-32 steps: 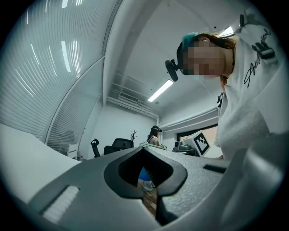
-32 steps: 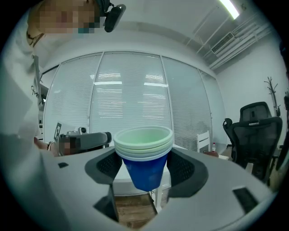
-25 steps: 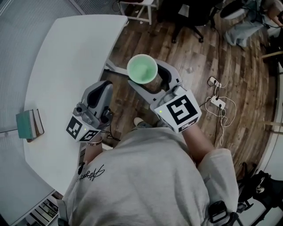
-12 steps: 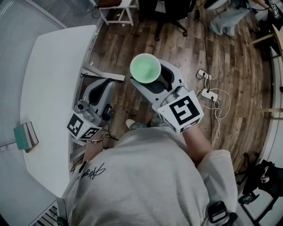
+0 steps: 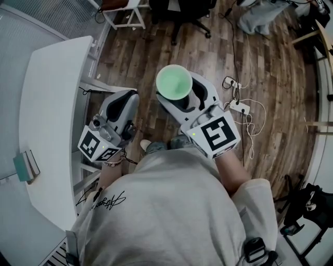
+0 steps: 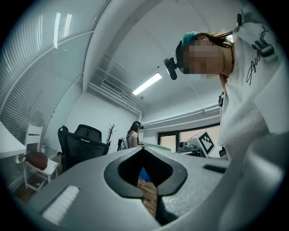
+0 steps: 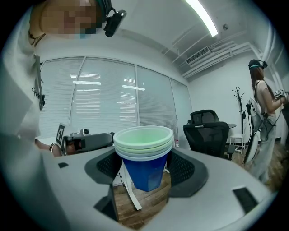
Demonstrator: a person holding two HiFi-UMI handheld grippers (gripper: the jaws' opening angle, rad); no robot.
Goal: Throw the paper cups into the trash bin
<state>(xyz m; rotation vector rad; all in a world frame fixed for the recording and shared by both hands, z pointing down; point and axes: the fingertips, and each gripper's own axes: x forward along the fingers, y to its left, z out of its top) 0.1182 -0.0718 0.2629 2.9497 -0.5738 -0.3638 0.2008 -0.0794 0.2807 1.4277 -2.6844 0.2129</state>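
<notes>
A stack of paper cups (image 5: 174, 82), blue outside and pale green inside (image 7: 144, 155), stands upright between the jaws of my right gripper (image 5: 178, 93). That gripper (image 7: 145, 171) is shut on the stack, with a black pad pressing each side, and holds it over the wooden floor in front of the person's body. My left gripper (image 5: 124, 101) is held lower left of it, beside the table's edge. Its jaws (image 6: 143, 151) meet at the tips and hold nothing. No trash bin is in view.
A white curved table (image 5: 49, 104) runs along the left, with a book (image 5: 26, 165) on it. A black office chair (image 5: 182, 15), a white stool (image 5: 125, 13) and a power strip with cables (image 5: 237, 106) stand on the wooden floor (image 5: 276, 78). A person (image 7: 264, 113) stands at the far right.
The whole scene has slid left and down in the head view, the table drawing away to the left. Both grippers keep their places before the body, the right still holding the cups.
</notes>
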